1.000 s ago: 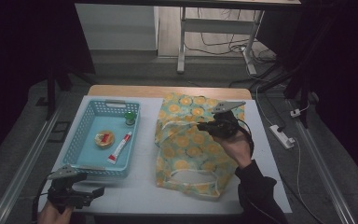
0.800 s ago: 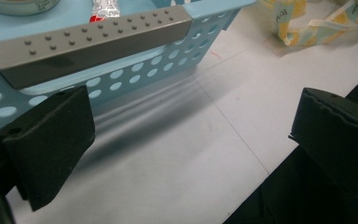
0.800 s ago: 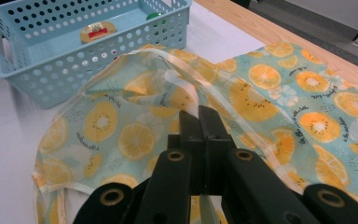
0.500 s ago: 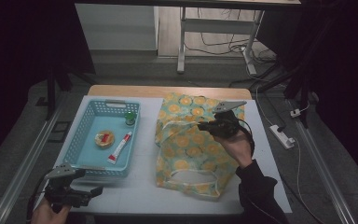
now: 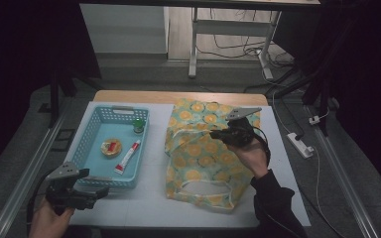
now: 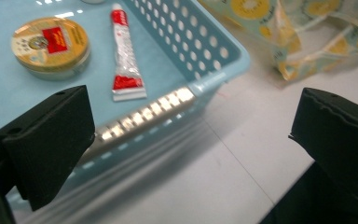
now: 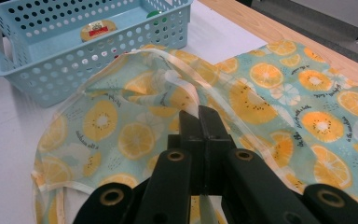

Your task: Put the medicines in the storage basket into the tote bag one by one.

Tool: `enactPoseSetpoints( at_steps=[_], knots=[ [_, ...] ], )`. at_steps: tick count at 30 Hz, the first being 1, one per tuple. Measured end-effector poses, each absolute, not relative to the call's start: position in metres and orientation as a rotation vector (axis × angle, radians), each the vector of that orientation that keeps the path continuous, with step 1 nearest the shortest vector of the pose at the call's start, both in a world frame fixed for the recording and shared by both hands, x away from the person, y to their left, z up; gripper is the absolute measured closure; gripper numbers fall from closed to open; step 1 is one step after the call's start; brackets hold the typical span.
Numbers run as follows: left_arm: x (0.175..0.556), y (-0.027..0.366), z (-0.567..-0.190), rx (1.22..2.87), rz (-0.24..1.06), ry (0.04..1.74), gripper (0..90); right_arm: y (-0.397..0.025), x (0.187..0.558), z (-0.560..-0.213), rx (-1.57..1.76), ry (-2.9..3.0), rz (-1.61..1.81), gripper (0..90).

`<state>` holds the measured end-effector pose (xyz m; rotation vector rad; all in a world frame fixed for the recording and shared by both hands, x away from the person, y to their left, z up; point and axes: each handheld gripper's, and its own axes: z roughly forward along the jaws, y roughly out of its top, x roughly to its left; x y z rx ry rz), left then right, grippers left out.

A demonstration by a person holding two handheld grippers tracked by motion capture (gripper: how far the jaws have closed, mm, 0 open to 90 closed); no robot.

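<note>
On the right half of the table lies the bag (image 5: 203, 153), a fruit-print cloth thing, its long axis running away from the person; the right gripper (image 5: 218, 134) sits on its upper middle, jaws pressed together on a fold of the cloth near the pale strap, so that hand is plainly the nearer. To the bag's left, just apart, stands the basket (image 5: 92, 129) with a tube (image 5: 127, 156) and tin (image 5: 111, 147); the left gripper (image 5: 101, 191) hovers at its near corner, jaws spread wide, holding nothing.

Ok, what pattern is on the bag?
Orange citrus slices on pale green bag, clearest in the right gripper view.
</note>
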<state>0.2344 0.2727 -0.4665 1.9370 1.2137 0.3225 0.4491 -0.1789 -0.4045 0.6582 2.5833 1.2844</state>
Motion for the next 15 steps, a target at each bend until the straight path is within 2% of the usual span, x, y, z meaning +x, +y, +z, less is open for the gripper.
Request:
enactPoseSetpoints(
  at_steps=[15],
  knots=[
    [0.276,0.276,-0.465,1.942,0.333,1.291,0.0,-0.18,0.449,-0.403,0.657,2.575,1.295,90.0]
  ],
)
